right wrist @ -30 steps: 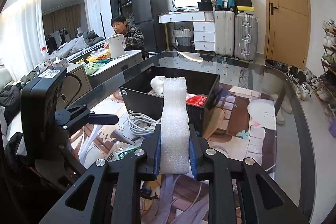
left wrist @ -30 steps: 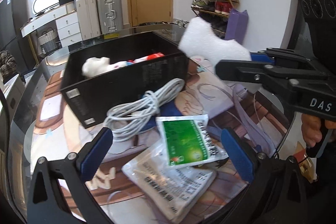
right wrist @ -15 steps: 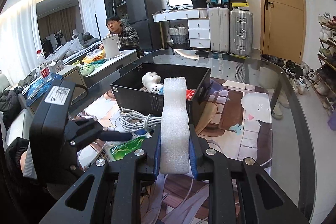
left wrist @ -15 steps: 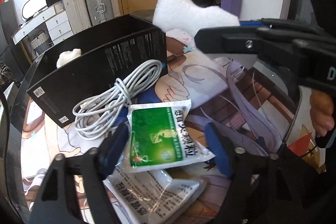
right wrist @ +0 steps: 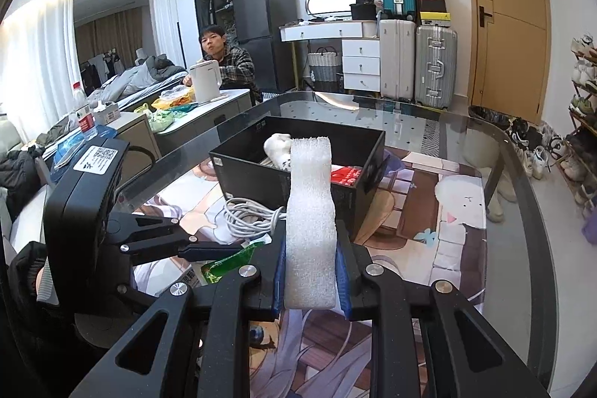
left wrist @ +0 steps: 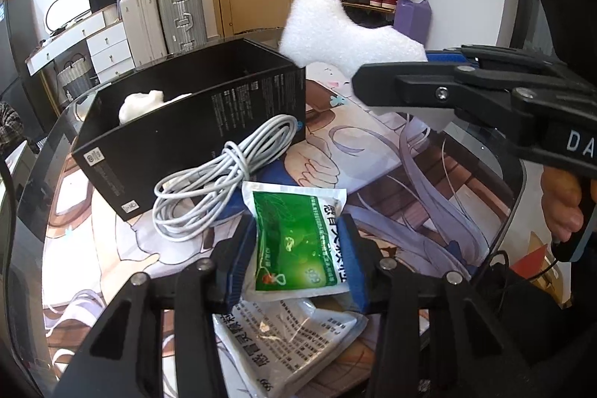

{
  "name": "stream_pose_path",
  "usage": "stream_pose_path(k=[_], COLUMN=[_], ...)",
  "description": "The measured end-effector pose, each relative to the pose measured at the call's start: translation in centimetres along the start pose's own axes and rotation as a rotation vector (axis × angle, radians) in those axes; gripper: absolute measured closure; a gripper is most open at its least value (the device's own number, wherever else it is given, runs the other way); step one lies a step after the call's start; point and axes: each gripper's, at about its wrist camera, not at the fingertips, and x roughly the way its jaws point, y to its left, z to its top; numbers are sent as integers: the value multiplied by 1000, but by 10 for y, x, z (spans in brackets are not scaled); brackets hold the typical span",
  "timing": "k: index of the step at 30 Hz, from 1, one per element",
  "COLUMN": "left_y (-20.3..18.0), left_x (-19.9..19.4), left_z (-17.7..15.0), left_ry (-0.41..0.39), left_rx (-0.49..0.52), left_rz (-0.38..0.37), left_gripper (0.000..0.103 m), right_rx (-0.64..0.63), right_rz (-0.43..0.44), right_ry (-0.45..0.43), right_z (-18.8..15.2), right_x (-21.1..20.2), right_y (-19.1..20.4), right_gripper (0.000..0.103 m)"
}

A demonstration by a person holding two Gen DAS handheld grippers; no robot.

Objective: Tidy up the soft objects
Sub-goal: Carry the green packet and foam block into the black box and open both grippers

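Observation:
A green soft packet (left wrist: 291,211) lies on a white printed packet (left wrist: 287,342) on the glass table. My left gripper (left wrist: 296,248) is closing on the green packet, and its blue pads press both sides. My right gripper (right wrist: 309,267) is shut on an upright white foam strip (right wrist: 309,196), held in the air just short of the black box (right wrist: 242,174). In the left wrist view the foam (left wrist: 343,32) hangs above the box's right corner. A white plush (left wrist: 140,103) and a red item (right wrist: 345,174) lie in the box.
A coiled white cable (left wrist: 220,174) lies against the box's front wall, just beyond the packets. The glass table's rim (right wrist: 522,181) curves round on the right. A seated person (right wrist: 227,62) is at another table with a kettle (right wrist: 203,81). Suitcases (right wrist: 434,62) stand by the far wall.
The left gripper's jaws went from wide open to closed around the green packet, and it drew in closer over the packet. The right gripper kept still with the foam.

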Motion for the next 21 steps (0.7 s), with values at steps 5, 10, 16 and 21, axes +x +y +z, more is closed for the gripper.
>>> stream_pose_path(k=[5, 10, 16, 21], left_y=[0, 2, 7, 14], left_x=[-5, -18, -33, -40], left_z=[0, -4, -4, 0], left_ry=[-13, -39, -89, -102], left_rx=[0, 3, -22, -41], left_rz=[-15, -33, -49, -52], left_gripper=[59, 59, 59, 59], right_rx=[24, 16, 3, 16], right_rz=[17, 21, 13, 5], right_ry=[-9, -15, -18, -36], right_z=[0, 0, -3, -1], right_x=[3, 4, 0, -8], right_y=[0, 5, 8, 6], right_gripper=[81, 81, 81, 81])
